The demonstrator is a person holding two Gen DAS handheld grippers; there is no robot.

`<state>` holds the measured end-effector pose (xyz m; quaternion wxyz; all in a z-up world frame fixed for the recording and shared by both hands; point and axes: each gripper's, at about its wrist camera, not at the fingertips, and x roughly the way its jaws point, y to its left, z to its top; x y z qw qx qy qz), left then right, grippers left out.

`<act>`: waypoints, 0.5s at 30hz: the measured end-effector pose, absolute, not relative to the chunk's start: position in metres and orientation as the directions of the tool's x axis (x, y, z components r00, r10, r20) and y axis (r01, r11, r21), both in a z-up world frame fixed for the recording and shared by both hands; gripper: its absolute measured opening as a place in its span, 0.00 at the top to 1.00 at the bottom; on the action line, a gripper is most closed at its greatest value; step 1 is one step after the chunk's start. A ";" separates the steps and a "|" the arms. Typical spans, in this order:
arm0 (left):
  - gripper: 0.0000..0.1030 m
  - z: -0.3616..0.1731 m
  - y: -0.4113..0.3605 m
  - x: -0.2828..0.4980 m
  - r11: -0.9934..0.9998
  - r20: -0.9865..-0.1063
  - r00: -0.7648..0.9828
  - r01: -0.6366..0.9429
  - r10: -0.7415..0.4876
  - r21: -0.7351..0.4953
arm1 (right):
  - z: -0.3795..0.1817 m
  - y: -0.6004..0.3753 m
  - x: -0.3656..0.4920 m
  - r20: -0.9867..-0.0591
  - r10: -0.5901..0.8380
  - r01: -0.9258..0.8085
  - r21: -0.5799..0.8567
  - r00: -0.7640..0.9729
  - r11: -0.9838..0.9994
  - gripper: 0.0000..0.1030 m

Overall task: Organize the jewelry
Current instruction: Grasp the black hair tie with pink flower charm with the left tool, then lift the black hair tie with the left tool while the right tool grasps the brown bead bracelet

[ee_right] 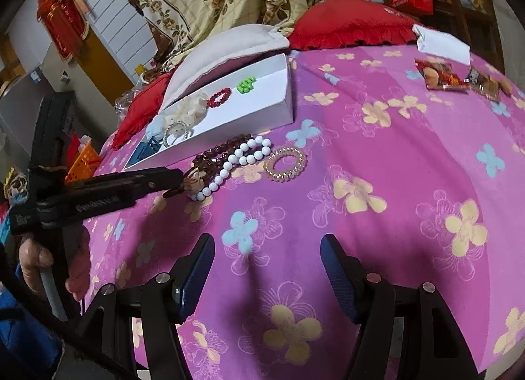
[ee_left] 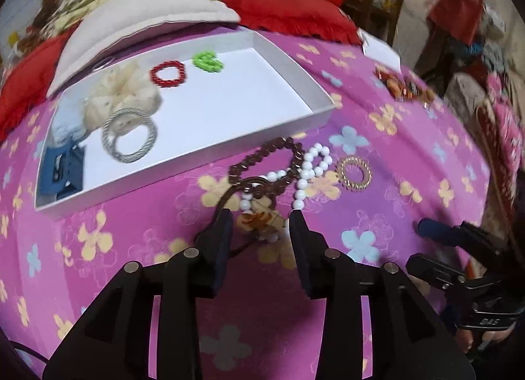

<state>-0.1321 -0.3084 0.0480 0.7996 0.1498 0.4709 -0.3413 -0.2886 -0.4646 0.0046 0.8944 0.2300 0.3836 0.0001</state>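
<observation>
Black jaws of the left gripper (ee_left: 261, 215) stand apart over the white bead strand (ee_left: 306, 169), pinching nothing; the right gripper (ee_right: 267, 245) hangs open and empty above the pink floral cloth (ee_right: 410, 156). Beads, a brown bracelet (ee_left: 265, 160) and a gold coil ring (ee_left: 355, 173) lie tangled just outside the white tray (ee_left: 282, 51). Next, I judge, comes closing on the beads and carrying them into the tray.

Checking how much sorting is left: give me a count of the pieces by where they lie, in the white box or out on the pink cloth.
In the white box: 5 (green beads, red bead bracelet, cream scrunchie, silver ring, blue clip)
On the pink cloth: 3 (brown bead bracelet, white bead strand, gold coil tie)
Total: 8
</observation>
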 end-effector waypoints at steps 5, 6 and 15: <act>0.78 0.033 -0.335 -0.135 0.713 -0.878 0.360 0.701 -0.316 0.031 | 0.004 -0.464 -0.291 -0.688 0.169 0.175 0.401 0.705 0.899 0.37; 0.93 0.032 -0.336 -0.135 0.715 -0.883 0.355 0.698 -0.308 0.031 | 0.004 -0.465 -0.291 -0.689 0.168 0.177 0.401 0.705 0.899 0.37; 0.95 0.061 -0.258 -0.149 0.785 -0.844 0.353 0.607 -0.403 -0.121 | -0.002 -0.468 -0.295 -0.687 0.171 0.195 0.421 0.706 0.886 0.37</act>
